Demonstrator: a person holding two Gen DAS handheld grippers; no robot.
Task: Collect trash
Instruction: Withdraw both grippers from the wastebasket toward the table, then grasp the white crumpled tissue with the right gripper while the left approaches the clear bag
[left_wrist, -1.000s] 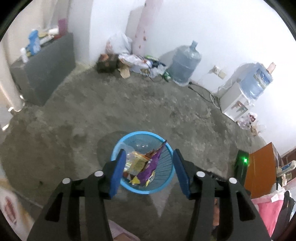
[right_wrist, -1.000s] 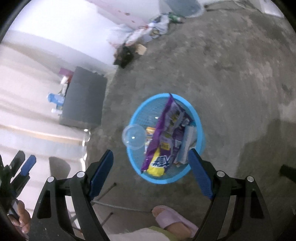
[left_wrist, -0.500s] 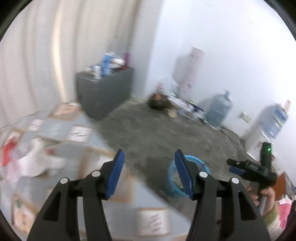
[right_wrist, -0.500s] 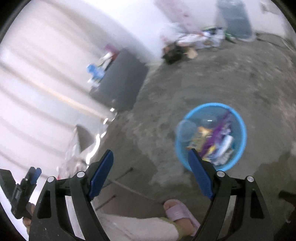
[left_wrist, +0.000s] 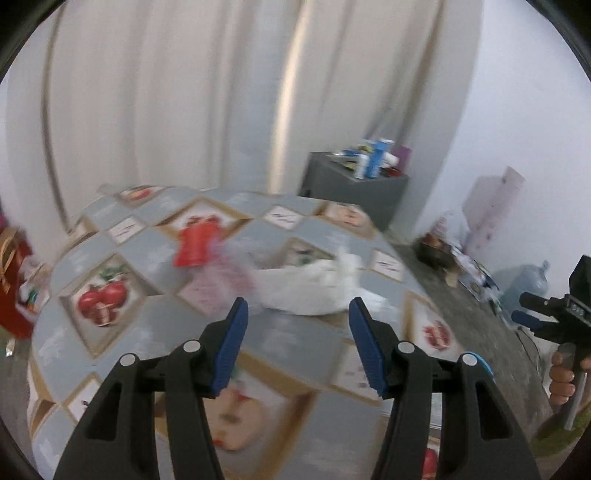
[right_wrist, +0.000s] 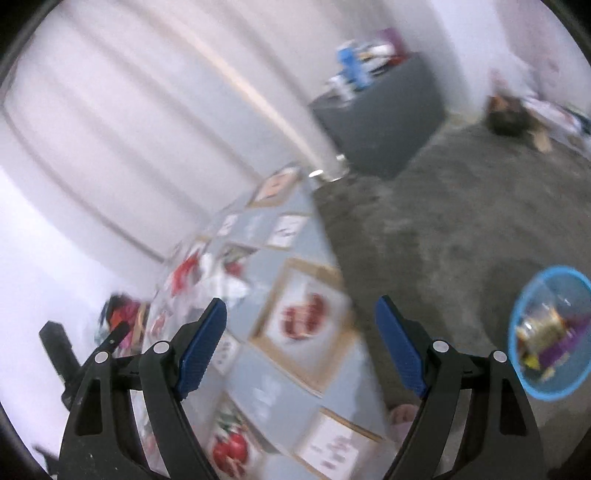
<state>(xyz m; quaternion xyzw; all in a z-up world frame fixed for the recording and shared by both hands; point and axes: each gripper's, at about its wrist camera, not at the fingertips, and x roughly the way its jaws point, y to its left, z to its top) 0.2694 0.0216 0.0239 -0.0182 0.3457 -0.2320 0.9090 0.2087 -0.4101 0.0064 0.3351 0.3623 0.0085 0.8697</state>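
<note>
My left gripper is open and empty above a table with a fruit-print cloth. A crumpled white plastic bag, a pink wrapper and a red packet lie on the cloth just beyond its fingertips. My right gripper is open and empty over the table's near corner; the same trash shows blurred further up the table. The blue trash basket, holding wrappers, stands on the floor at right.
A grey cabinet with bottles on top stands against the curtain. A litter pile and a water jug lie along the far wall. The right gripper shows at the right edge of the left view. A red bag sits left.
Both grippers swung away from above the blue basket, leftward and up to the table. The basket has gone from the left view and sits at the right edge of the right view.
</note>
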